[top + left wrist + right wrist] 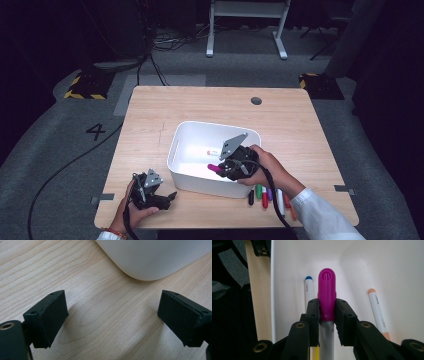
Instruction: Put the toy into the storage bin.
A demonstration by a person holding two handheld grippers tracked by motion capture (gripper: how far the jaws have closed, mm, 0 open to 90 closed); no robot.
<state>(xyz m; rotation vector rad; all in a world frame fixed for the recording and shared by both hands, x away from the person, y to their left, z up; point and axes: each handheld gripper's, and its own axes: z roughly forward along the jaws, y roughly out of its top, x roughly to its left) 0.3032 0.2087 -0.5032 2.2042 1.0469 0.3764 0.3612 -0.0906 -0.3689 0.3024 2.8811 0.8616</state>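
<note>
A white bin (pixel 186 175) stands mid-table. My right gripper (pixel 220 170) reaches over its near wall, shut on a marker with a magenta cap (pixel 327 296) (pixel 214 168); the cap pokes out past the pads above the bin floor. Two white markers lie inside the bin (pixel 294 262): one with a blue cap (pixel 308 290), one with a peach cap (pixel 377 307) (pixel 214 151). My left gripper (pixel 169 198) rests at the table's front left, open, with bare wood between its pads (pixel 47 317) and the bin's rounded corner (pixel 150 260) just ahead.
Several loose markers (pixel 265 194) with black, green, red, purple and orange caps lie on the wooden table (pixel 150 120) by the right hand, just in front of the bin. A small round hole (pixel 256 100) sits near the table's far edge.
</note>
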